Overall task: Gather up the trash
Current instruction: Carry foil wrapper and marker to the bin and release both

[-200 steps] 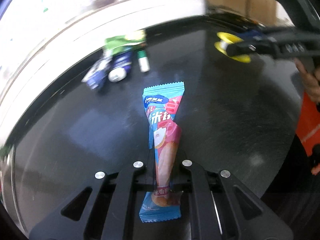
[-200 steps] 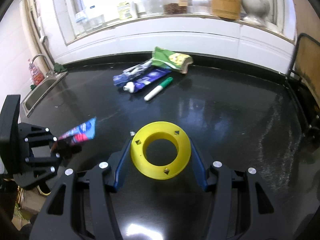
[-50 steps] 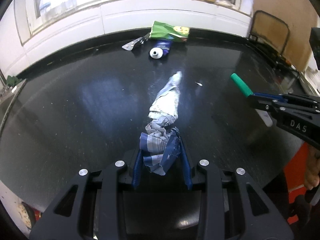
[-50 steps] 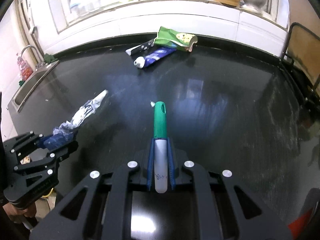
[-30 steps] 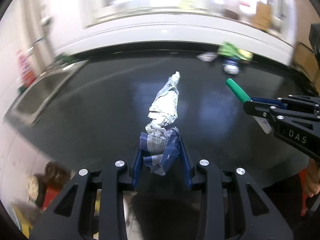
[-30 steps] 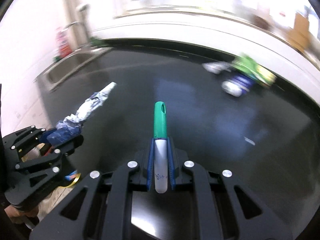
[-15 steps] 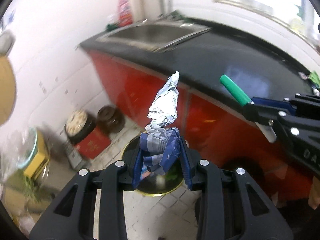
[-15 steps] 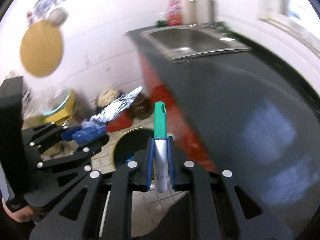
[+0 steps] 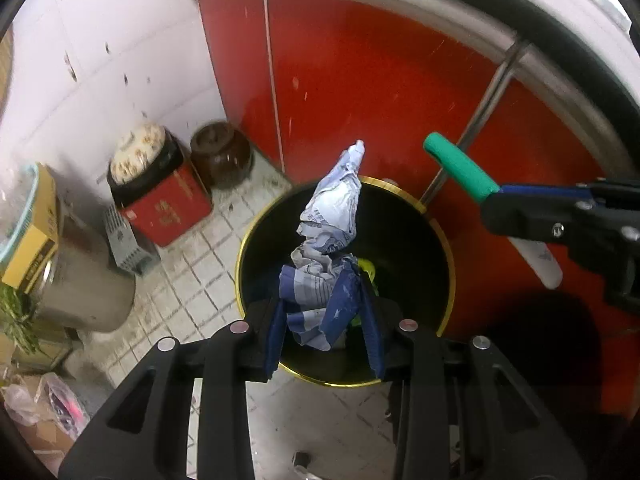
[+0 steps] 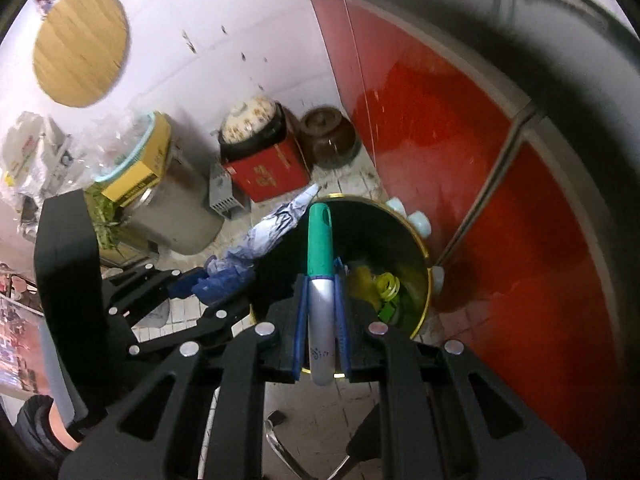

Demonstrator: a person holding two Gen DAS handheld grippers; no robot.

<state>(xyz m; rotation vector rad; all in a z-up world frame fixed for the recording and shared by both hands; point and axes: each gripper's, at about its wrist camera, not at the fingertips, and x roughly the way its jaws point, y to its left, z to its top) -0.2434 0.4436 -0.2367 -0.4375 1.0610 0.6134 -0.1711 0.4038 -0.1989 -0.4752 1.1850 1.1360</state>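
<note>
Over the round black trash bin with a gold rim (image 9: 446, 256), which stands on the tiled floor (image 9: 192, 280) just beside the red cabinet fronts (image 9: 360, 80), both grippers hang pointing steeply down. The left gripper (image 9: 324, 316) has its blue pads closed partway on a crumpled silver-and-blue foil wrapper (image 9: 328, 240), whose twisted tail sticks out ahead over the bin's mouth. The right gripper (image 10: 320, 312) is clamped tight on a marker pen with a silver barrel and a green cap (image 10: 320, 264), the cap aimed at the bin's opening. Down inside the bin I can make out yellow and green scraps (image 10: 384, 288), so some trash looks to be collected already. By my reckoning this carry is close to its end: both pieces sit above the bin, neither is released yet, and what remains here is to open the jaws and let them drop. Whether more trash waits on the desk I cannot tell, since these views show only the floor corner, with a brown ceramic jar (image 9: 220, 156) and a red box (image 9: 168, 208) near the wall.
</note>
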